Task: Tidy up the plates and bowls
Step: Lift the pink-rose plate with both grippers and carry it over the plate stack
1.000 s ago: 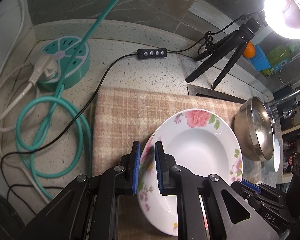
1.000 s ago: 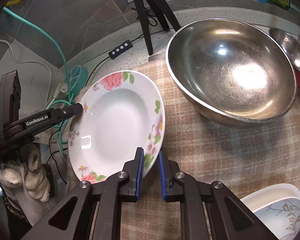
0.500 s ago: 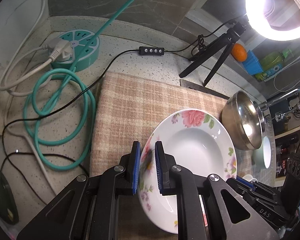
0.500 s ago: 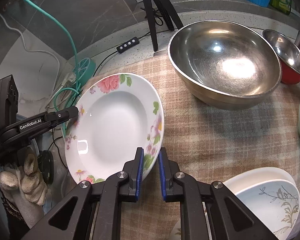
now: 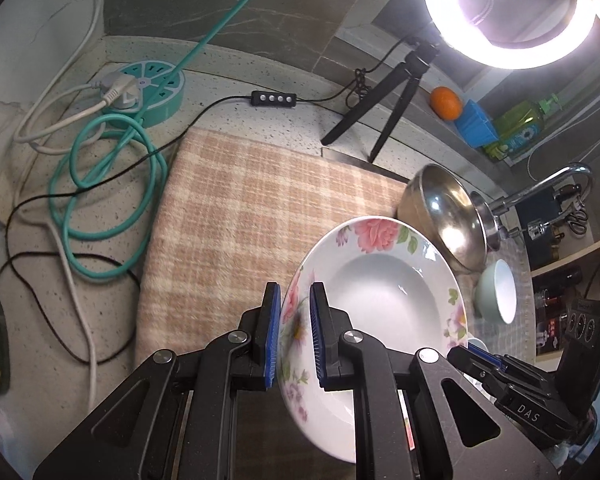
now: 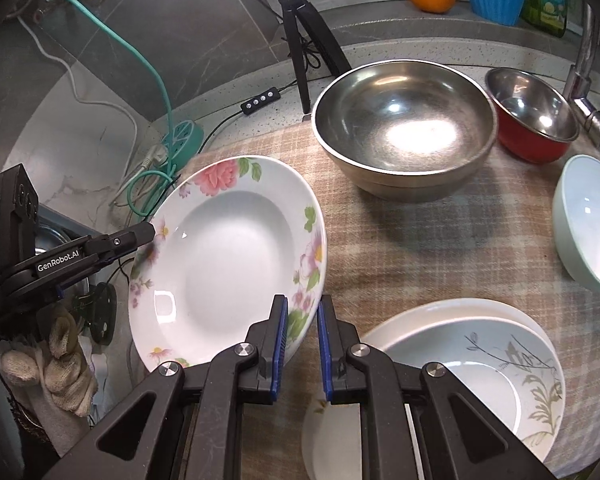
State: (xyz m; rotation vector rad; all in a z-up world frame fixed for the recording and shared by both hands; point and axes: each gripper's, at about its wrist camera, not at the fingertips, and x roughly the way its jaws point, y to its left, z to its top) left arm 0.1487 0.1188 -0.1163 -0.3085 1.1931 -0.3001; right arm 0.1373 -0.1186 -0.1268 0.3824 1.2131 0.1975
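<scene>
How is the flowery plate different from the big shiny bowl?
The flowery plate is white with pink flowers; the big shiny bowl is plain silver metal. The plate is shallow; the bowl is deep. The plate is tilted, pinched at opposite edges by the left gripper and right gripper; the bowl sits on the checked cloth. Both are round and empty.

Left wrist view: close over own fingers, pitched steeply down; tan checked cloth point(image 5: 236, 216) at 11 o'clock. Right wrist view: same pitch, opposite side. Shared: white rose-patterned deep plate point(image 5: 380, 292) point(image 6: 228, 256), large steel bowl point(image 5: 444, 216) point(image 6: 404, 128).
</scene>
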